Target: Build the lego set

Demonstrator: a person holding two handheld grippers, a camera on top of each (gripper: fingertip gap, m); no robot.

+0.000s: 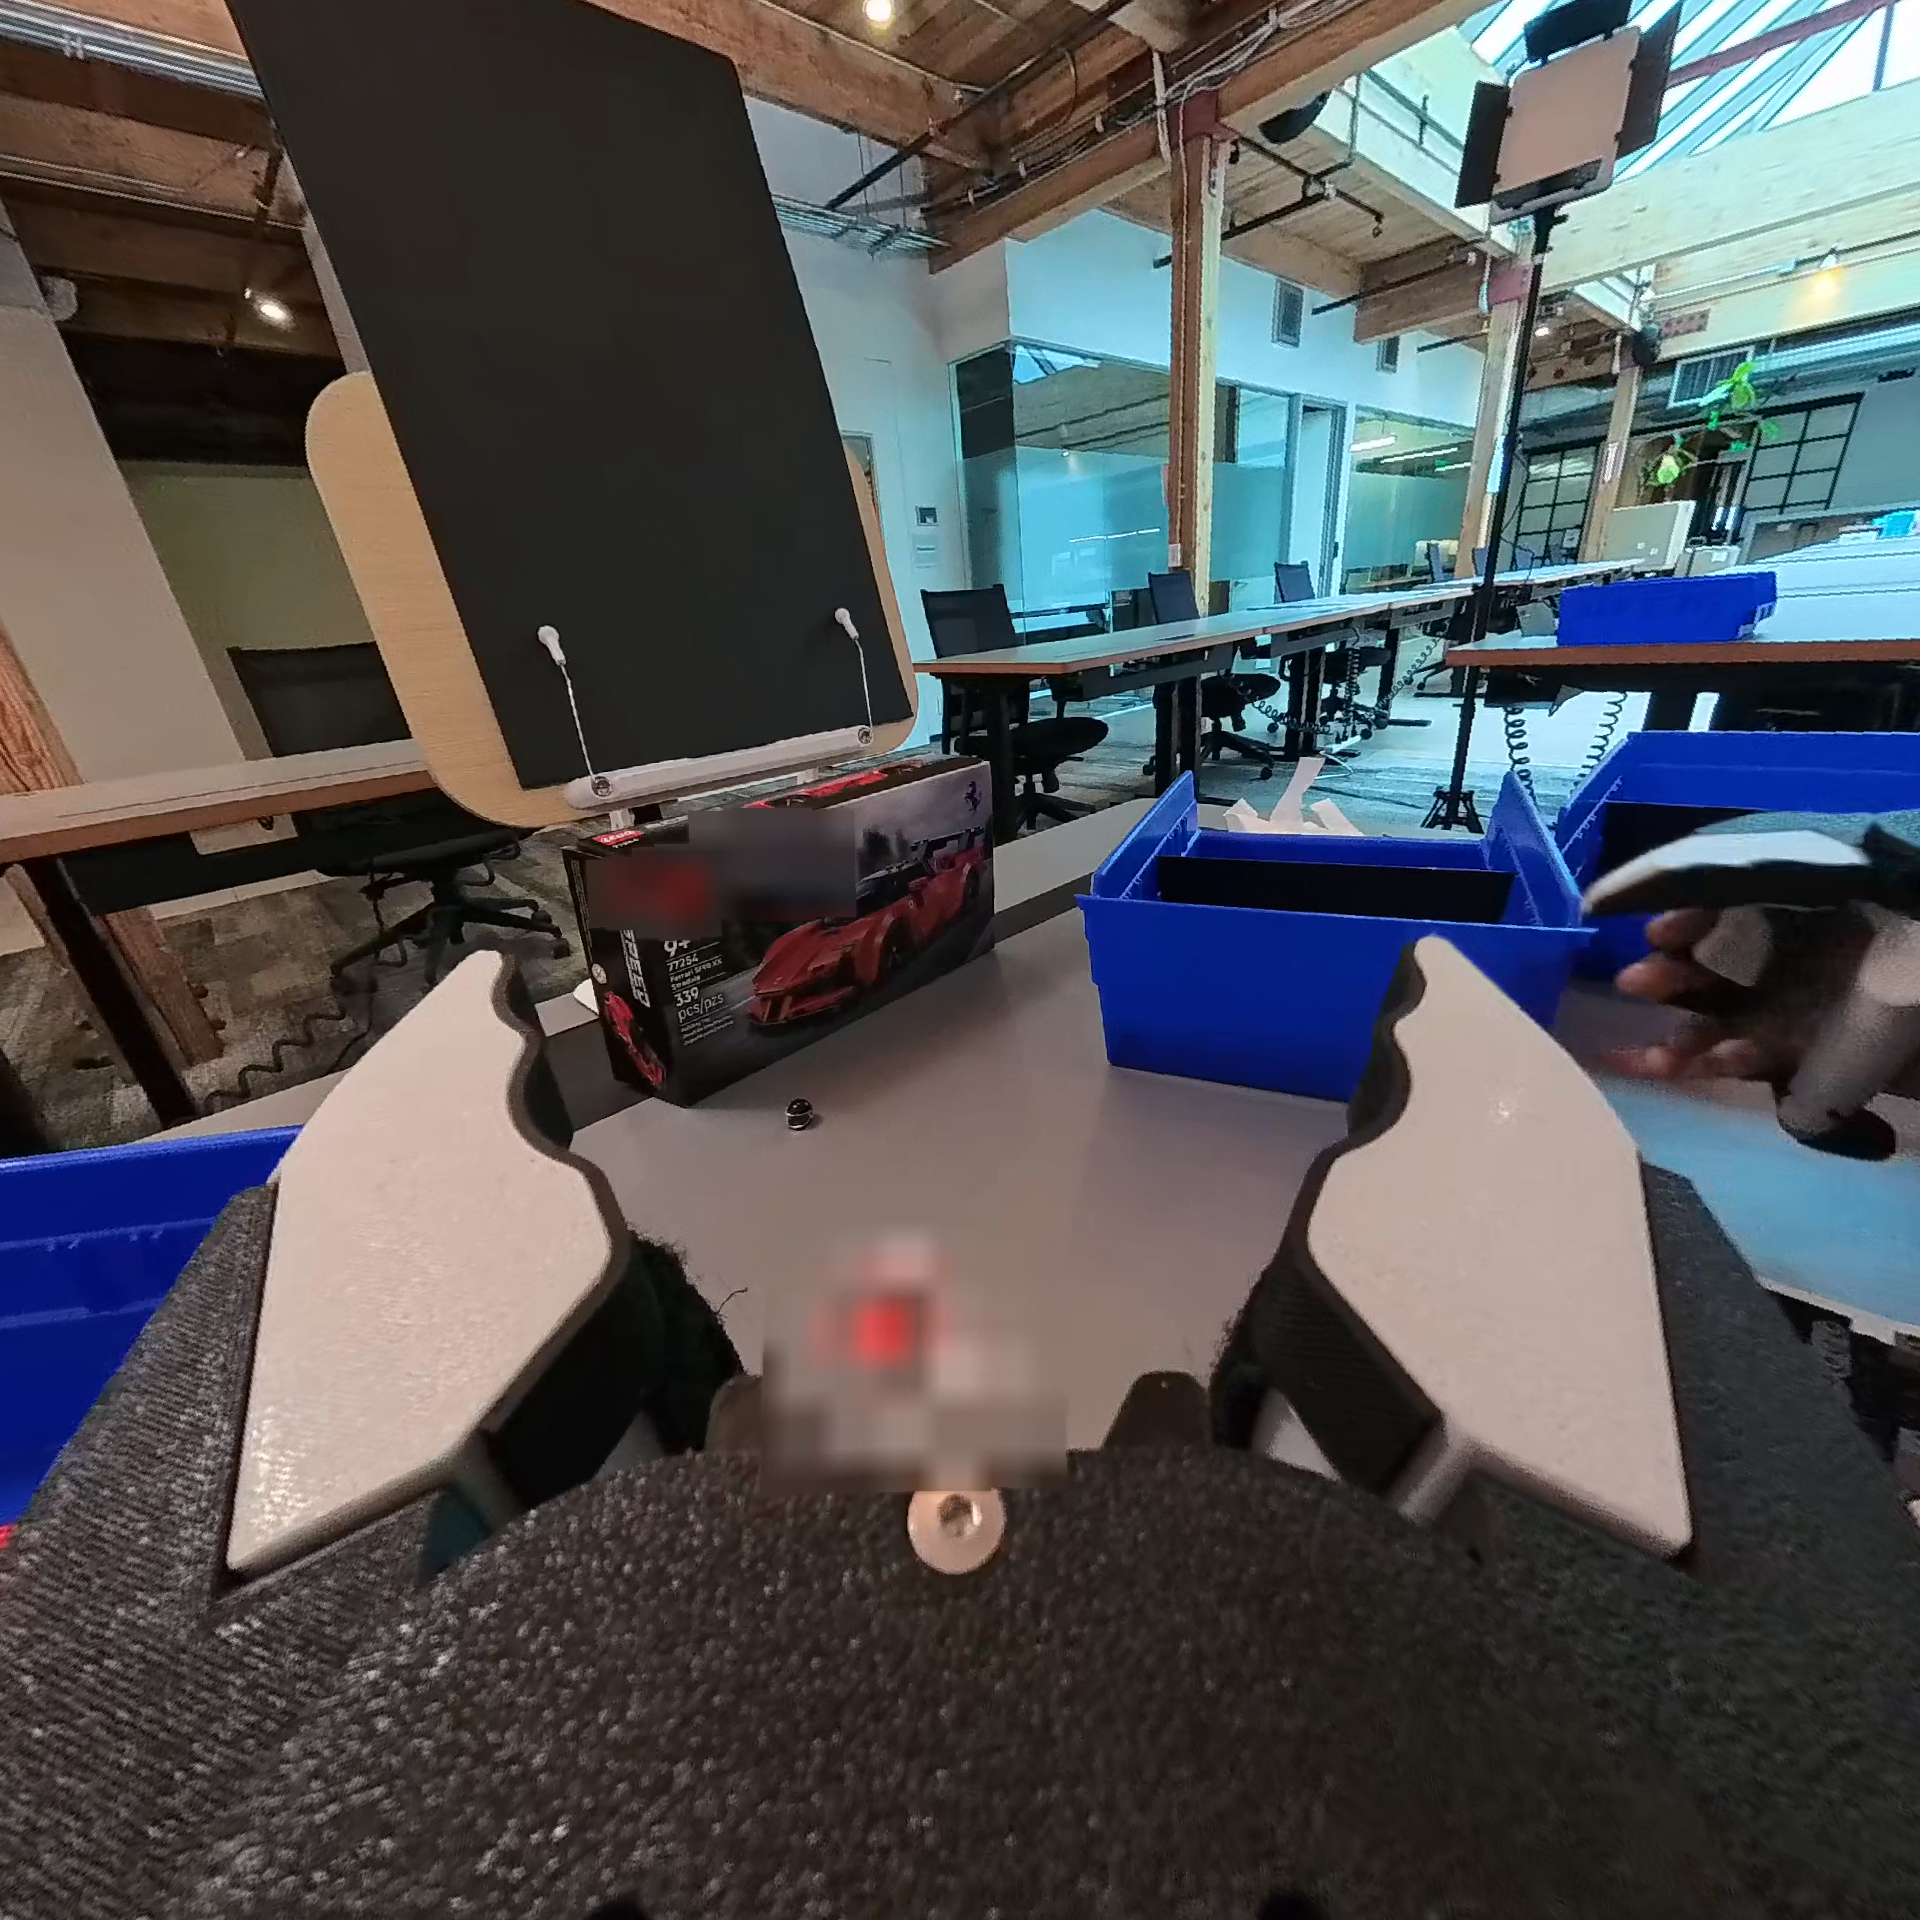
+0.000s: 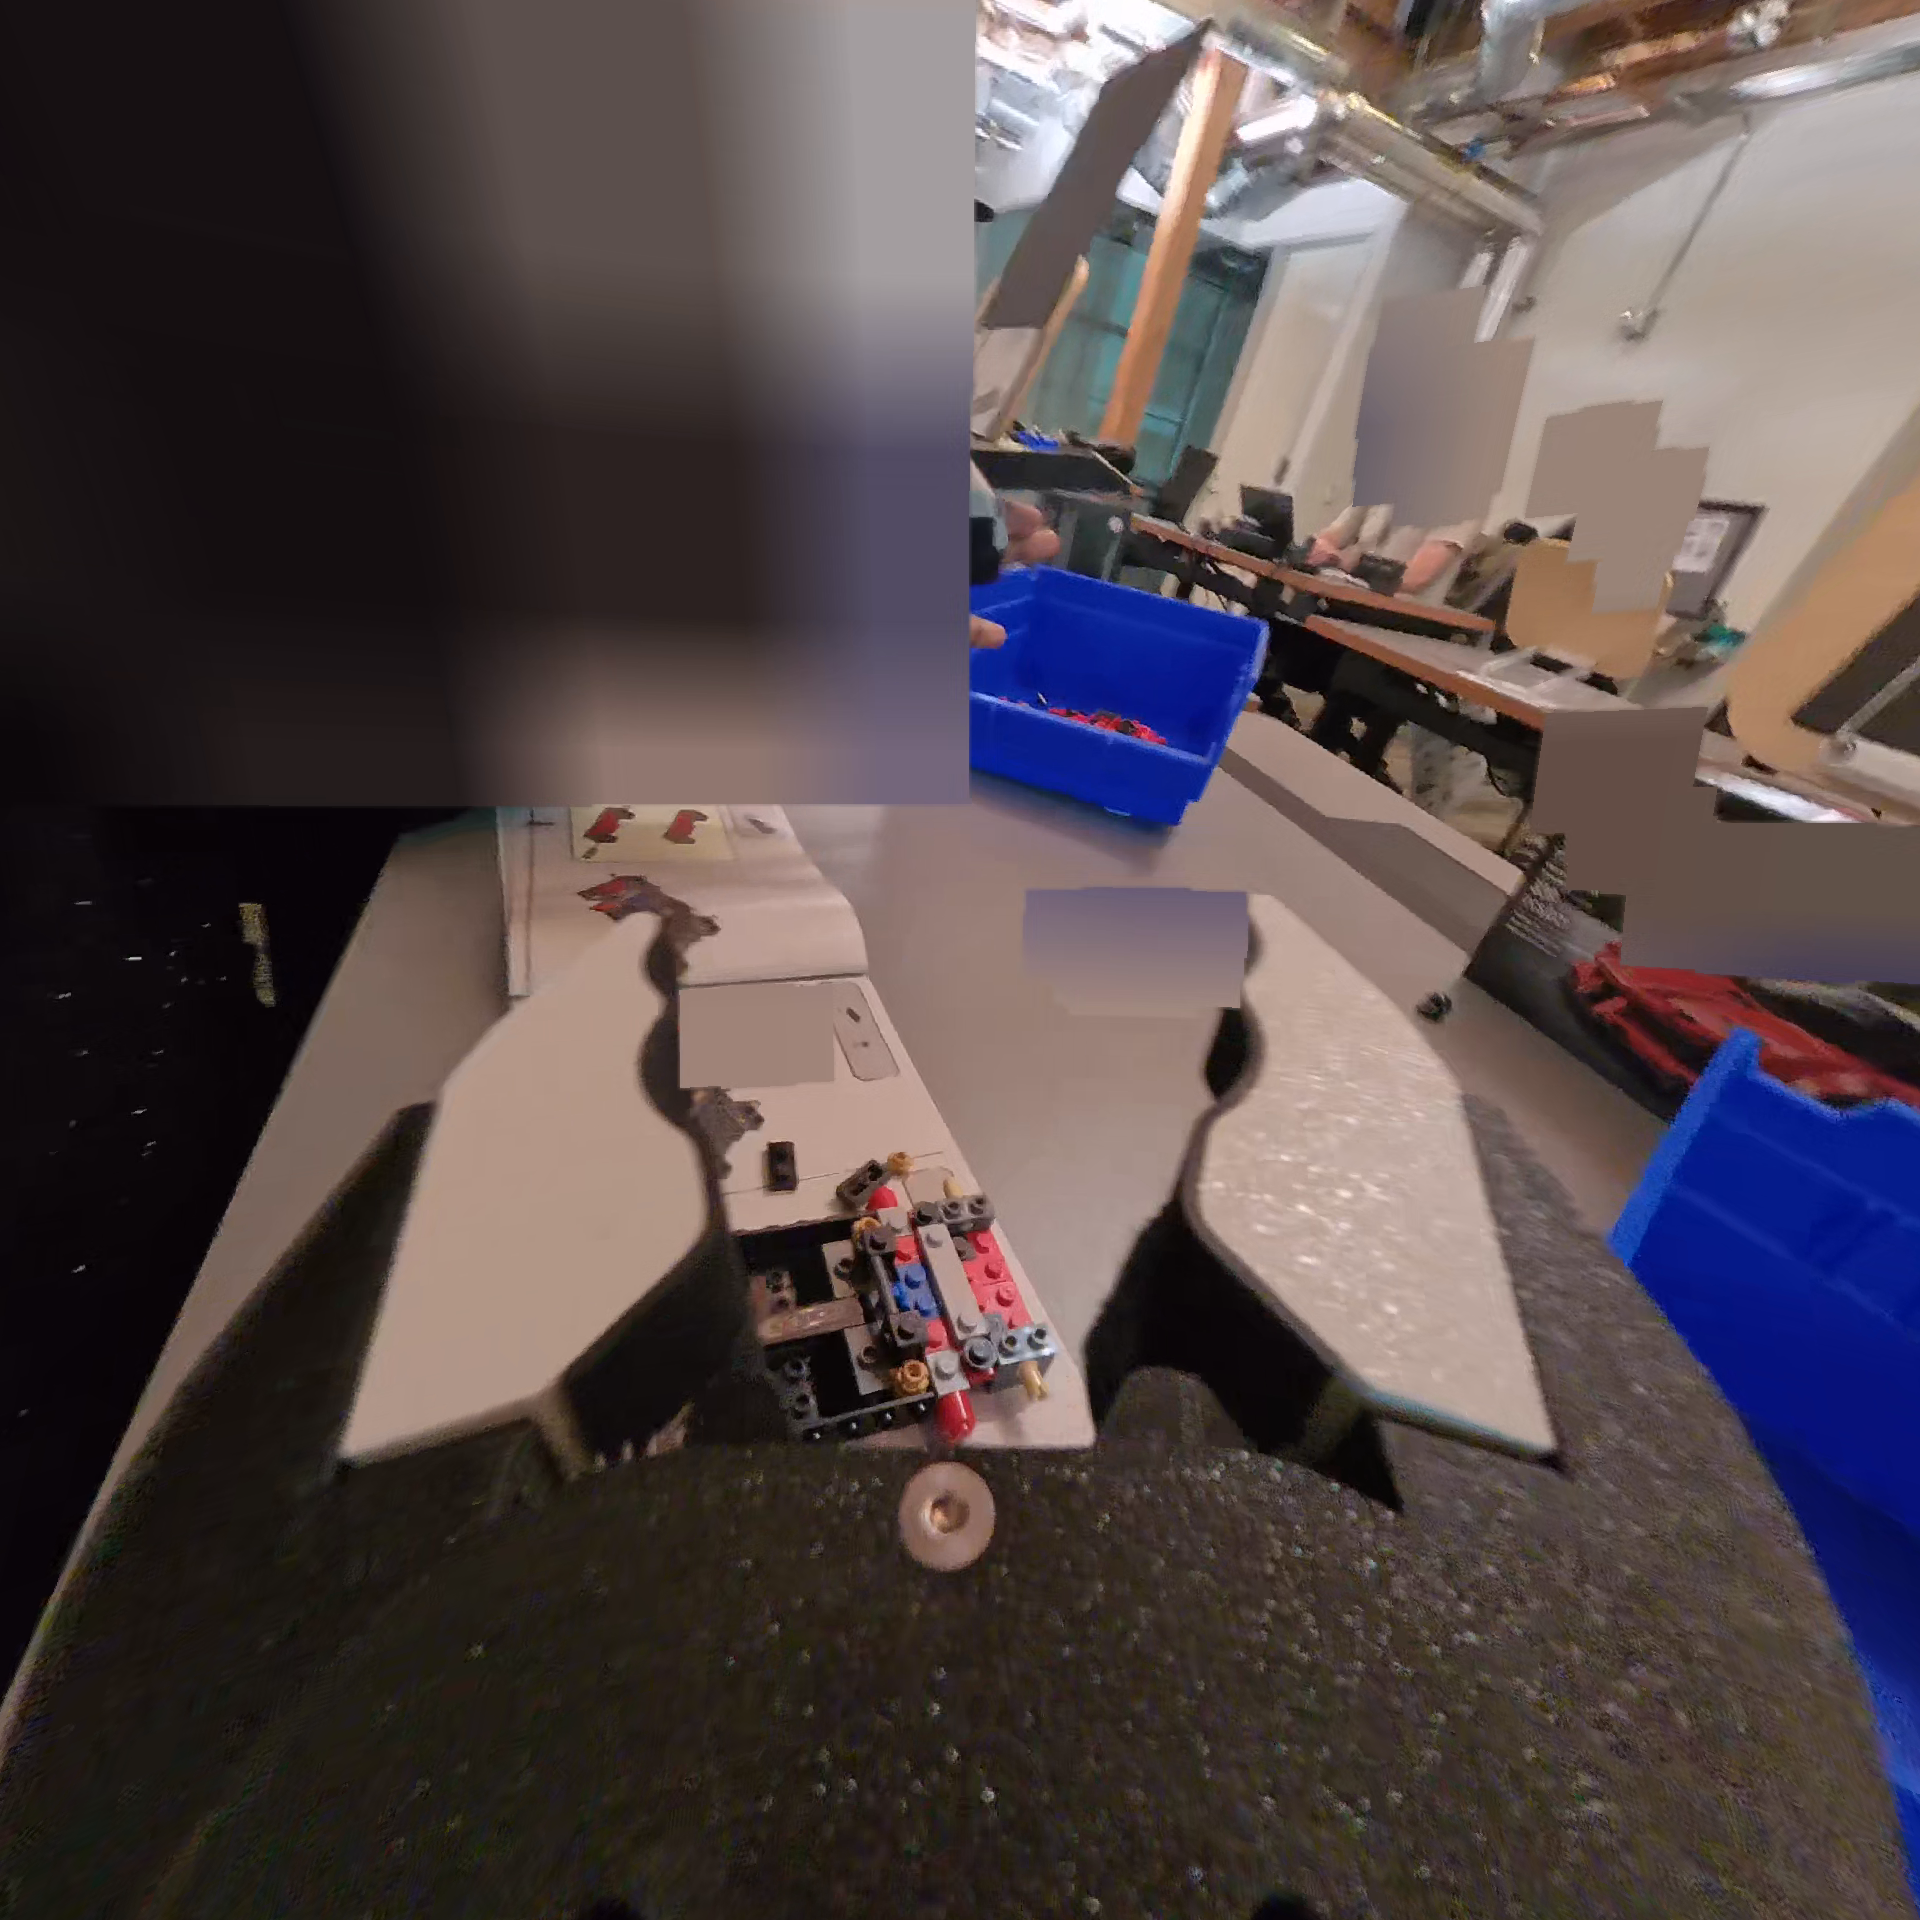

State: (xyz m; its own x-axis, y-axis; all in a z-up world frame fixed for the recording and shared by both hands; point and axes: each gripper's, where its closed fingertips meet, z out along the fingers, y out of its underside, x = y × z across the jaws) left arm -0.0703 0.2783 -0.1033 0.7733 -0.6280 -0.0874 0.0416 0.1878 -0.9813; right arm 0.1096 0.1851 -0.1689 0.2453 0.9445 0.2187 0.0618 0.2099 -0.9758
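The left gripper (image 1: 956,1023) is held spread wide and empty above the grey table (image 1: 1018,1122), the lego box (image 1: 790,925) and a blue bin (image 1: 1247,997) seen beyond it. The right gripper (image 2: 951,1029) is likewise parted, nothing grasped; the half-built lego model (image 2: 925,1309) is seen lying on the instruction booklet (image 2: 769,935) between its fingers.

Right gripper (image 2: 951,997), grey fingers spread wide, nothing btwn them, hovers over grey table (image 2: 1039,1060). Below: part-built red/black/blue brick assembly (image 2: 914,1309) on open white instruction booklet (image 2: 790,935), w/ loose black brick (image 2: 781,1164) just beside. Blue plastic bin (image 2: 1117,686) w/ red pieces farther back.
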